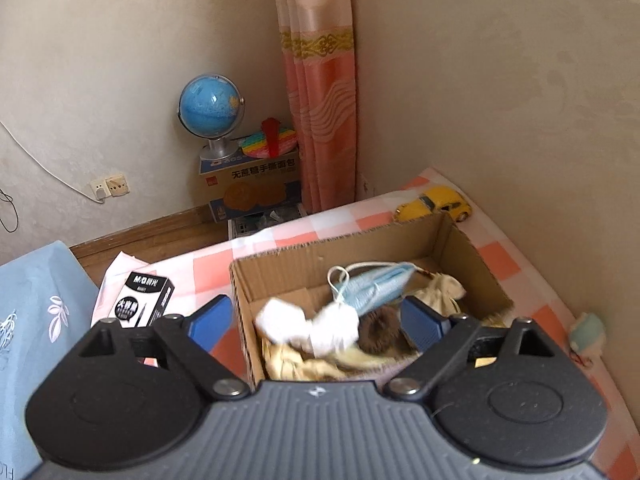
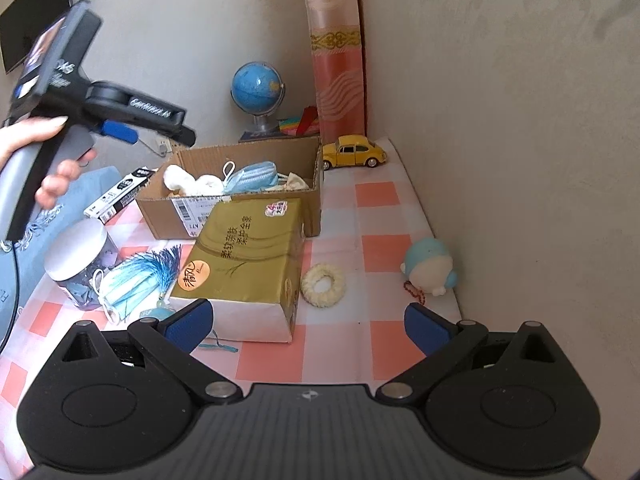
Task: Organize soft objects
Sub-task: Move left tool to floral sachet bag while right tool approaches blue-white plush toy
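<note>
Left gripper (image 1: 318,322) wide, empty, above cardboard box (image 1: 280,272)

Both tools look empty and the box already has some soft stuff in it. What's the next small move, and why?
Probably ease the right tool forward and down onto the cream scrunchie. It lies loose on the checked cloth, just ahead of the tool's open jaws, nothing on top of it, and it is still outside the cardboard box. The left tool hangs open and empty over the box.
</note>
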Demonstrator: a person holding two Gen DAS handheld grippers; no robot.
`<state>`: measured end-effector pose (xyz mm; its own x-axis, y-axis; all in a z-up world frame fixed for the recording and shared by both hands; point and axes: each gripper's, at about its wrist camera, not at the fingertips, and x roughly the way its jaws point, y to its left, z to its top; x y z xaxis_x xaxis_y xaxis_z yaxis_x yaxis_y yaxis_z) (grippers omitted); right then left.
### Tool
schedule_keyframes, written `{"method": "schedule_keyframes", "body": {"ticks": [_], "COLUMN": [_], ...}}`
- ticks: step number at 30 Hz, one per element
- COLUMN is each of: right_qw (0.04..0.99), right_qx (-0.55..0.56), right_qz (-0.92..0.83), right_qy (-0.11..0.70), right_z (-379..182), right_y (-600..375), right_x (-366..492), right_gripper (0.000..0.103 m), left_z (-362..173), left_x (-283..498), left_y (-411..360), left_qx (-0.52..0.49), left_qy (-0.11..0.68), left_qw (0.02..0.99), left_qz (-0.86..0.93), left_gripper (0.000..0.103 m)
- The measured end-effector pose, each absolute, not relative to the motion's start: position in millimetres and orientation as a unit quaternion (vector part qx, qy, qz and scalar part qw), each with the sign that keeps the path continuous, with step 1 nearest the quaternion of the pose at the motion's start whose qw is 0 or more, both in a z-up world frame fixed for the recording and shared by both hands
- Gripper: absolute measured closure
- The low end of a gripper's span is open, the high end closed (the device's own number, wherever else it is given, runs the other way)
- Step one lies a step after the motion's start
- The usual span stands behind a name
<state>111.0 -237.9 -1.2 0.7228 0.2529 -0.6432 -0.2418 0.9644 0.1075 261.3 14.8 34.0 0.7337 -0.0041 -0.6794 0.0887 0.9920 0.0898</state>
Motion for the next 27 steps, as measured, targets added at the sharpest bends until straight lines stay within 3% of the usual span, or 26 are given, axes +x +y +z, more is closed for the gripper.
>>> {"method": "schedule_keyframes", "body": {"ticks": [11, 27], "right_qw": [0.935, 0.930], "right_qx": [0.013, 0.007], "right_qz": [0.134, 0.108], "right_qy": [0.327, 0.351], "right_z": [6.4, -10.7], "right_y": [-240.7, -257.0], "right_x": [89.0, 69.1], "right_gripper": [0.000, 0.000], "left_z": [47.4, -23.7], "left_x": [173.1, 107.0], "left_y": [9.8, 2.2], "left_qx": [0.048, 0.025], "left_qy": [0.330, 0.368], "left_qw": [0.942, 0.924], "left_qz": [-0.047, -0.103], "left_gripper": [0.007, 0.005]}}
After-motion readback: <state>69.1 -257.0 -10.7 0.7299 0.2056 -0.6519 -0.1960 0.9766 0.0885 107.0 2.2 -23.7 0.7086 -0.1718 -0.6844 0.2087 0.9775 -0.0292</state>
